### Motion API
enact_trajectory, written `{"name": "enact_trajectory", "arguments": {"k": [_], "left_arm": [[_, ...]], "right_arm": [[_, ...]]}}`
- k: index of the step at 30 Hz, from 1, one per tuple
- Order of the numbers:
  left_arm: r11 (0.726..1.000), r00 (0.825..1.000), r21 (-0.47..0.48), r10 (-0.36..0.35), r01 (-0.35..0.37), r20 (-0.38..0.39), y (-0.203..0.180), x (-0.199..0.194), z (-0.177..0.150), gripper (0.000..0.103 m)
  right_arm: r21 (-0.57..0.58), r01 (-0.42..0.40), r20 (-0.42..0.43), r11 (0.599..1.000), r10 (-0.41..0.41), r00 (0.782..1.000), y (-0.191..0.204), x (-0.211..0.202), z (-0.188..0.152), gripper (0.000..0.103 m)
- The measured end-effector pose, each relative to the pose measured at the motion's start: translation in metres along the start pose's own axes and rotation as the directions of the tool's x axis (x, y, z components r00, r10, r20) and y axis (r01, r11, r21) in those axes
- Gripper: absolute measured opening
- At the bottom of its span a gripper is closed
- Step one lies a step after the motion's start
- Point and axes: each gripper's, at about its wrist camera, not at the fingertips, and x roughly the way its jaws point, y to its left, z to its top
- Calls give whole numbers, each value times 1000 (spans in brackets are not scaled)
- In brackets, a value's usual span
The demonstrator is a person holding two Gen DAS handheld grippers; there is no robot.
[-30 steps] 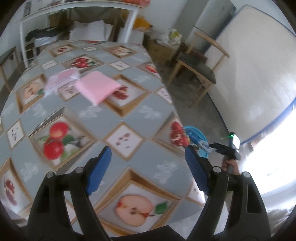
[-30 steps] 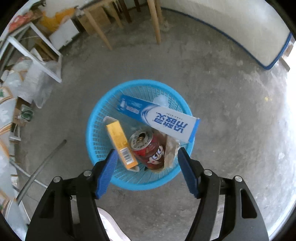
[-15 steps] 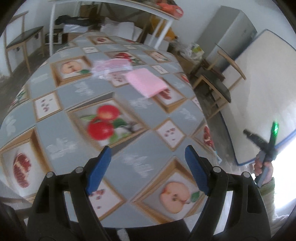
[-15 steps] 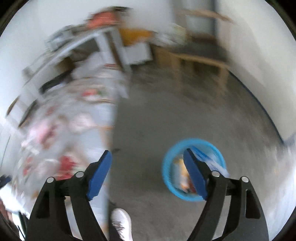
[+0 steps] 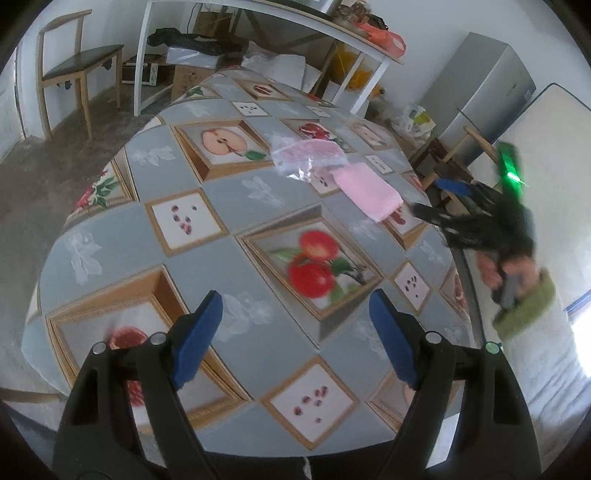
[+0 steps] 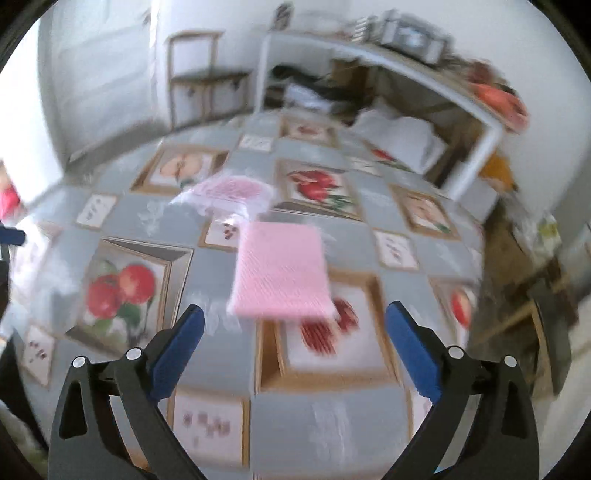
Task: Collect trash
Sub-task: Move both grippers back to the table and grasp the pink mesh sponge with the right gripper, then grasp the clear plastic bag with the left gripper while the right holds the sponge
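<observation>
The right gripper (image 6: 293, 345) has swung up from the blue trash basket on the floor and now faces the table (image 6: 332, 417), jaws wide and empty, lined up on the pink cloth (image 6: 282, 275). Beyond it lies a clear plastic bag (image 6: 225, 194). The left gripper (image 5: 295, 341) hovers spread apart, holding nothing.

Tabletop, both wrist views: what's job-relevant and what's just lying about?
Job-relevant:
- clear plastic wrapper, likely trash
- pink folded cloth, in front of the right gripper; possibly a target
- left gripper, open and empty, as is the right

Just lying about:
- fruit-print tablecloth
- wooden chair
- white side table
- grey fridge
</observation>
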Motion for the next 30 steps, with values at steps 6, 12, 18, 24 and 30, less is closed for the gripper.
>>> {"name": "enact_trajectory", "arguments": {"k": [6, 12, 18, 24, 30], "left_arm": [[997, 1000, 71, 1, 0, -22, 7, 9, 29, 80], [961, 991, 247, 110, -126, 76, -12, 35, 99, 83], [946, 993, 303, 104, -116, 54, -24, 110, 168, 83], [938, 986, 316, 161, -142, -37, -35, 198, 204, 67], [965, 985, 255, 95, -56, -143, -40, 207, 194, 50]], "right_arm": [[26, -42, -144, 999, 45, 989, -12, 65, 32, 95], [129, -72, -191, 989, 96, 977, -20, 90, 32, 95], [158, -63, -173, 985, 91, 981, -17, 93, 21, 86], [187, -56, -143, 981, 83, 986, -15, 88, 13, 79], [170, -75, -110, 983, 94, 989, -2, 82, 12, 78]]}}
